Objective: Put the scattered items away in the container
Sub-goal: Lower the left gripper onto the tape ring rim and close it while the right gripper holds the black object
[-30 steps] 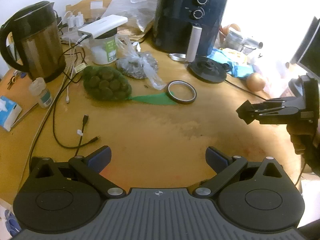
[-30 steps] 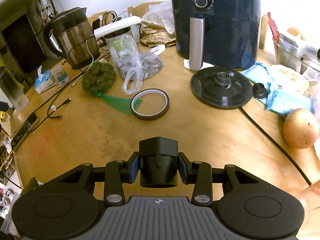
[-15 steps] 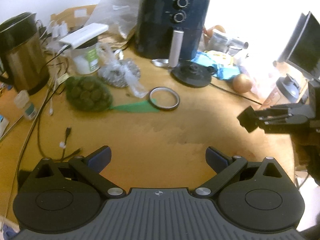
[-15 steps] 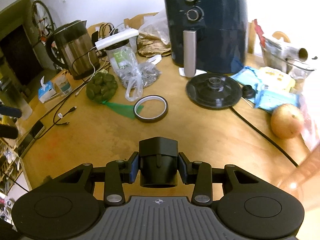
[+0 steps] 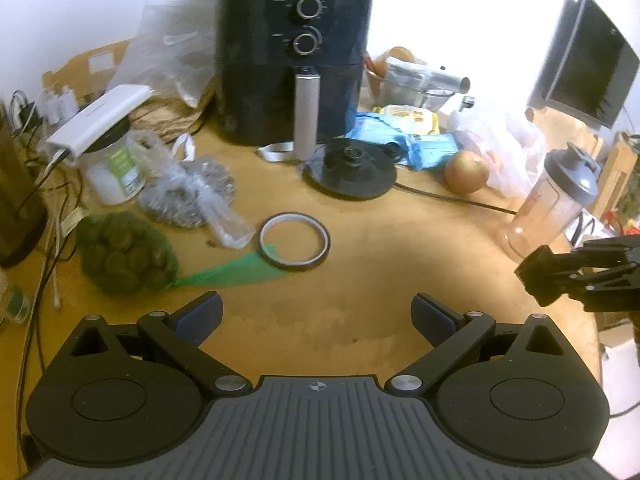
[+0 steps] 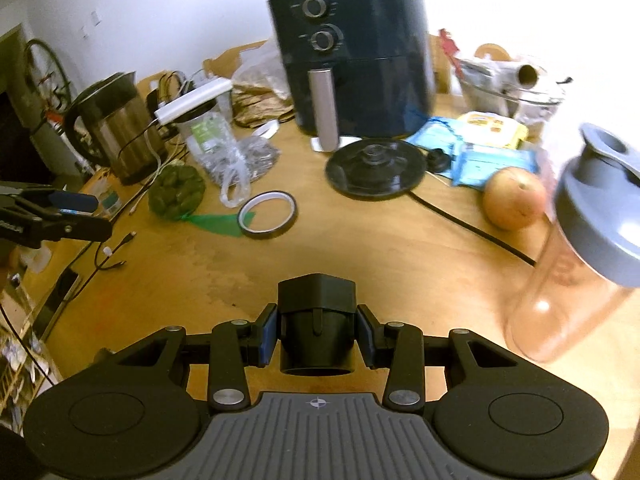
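Note:
My right gripper is shut on a black plastic piece, squarish at the far end and round at the near end, held above the wooden table. The same gripper shows at the right edge of the left wrist view, as the right gripper. My left gripper stands open over bare wood with nothing between its fingers. Scattered ahead lie a tape roll, a green net bag of round items and a yellowish round fruit. A clear shaker bottle with a grey lid stands close on the right.
A dark air fryer stands at the back, a round kettle base and its cable in front of it. A kettle, a jar, cables and a bag of metal scourers crowd the left; blue packets and a glass bowl sit back right.
Both views have slid to the right along the table. The shaker bottle has come into view on the right; the kettle has left the left wrist view. The right gripper's hold on the black piece is unchanged.

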A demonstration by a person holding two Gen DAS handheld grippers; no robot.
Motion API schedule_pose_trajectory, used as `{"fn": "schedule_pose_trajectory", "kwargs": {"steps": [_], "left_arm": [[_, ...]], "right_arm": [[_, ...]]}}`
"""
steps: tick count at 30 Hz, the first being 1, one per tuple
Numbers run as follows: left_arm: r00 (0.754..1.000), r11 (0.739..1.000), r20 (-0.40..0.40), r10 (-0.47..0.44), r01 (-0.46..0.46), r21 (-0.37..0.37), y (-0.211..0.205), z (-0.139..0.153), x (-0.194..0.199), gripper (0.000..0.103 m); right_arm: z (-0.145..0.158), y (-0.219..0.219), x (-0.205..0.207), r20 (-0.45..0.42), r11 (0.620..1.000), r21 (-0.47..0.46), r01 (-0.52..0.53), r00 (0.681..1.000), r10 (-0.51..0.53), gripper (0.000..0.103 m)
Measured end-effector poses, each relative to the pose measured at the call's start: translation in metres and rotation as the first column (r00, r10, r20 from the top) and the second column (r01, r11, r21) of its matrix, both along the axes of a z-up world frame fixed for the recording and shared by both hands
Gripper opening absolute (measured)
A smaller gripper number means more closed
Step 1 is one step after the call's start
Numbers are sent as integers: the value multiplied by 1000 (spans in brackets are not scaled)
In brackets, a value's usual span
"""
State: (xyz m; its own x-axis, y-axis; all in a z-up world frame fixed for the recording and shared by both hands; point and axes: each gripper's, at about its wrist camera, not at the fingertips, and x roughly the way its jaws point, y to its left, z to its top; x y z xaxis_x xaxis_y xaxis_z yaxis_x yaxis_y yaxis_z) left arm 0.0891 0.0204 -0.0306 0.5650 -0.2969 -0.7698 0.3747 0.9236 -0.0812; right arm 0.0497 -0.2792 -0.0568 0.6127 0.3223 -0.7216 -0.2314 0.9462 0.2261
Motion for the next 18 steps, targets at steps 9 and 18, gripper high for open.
{"fn": "schedule_pose_trajectory", "kwargs": {"steps": [9,18], "left_arm": [[998,998,-4,-60,60,3,-20,-17,27,103],[994,993,-37,-106,108,37,-45,-46,57,78]], "right_arm": [[-1,-17,-11,-11,995,24,96,995,-95,43],[-1,-24,-24,-24,988,24,154,988,-154,43]]}}
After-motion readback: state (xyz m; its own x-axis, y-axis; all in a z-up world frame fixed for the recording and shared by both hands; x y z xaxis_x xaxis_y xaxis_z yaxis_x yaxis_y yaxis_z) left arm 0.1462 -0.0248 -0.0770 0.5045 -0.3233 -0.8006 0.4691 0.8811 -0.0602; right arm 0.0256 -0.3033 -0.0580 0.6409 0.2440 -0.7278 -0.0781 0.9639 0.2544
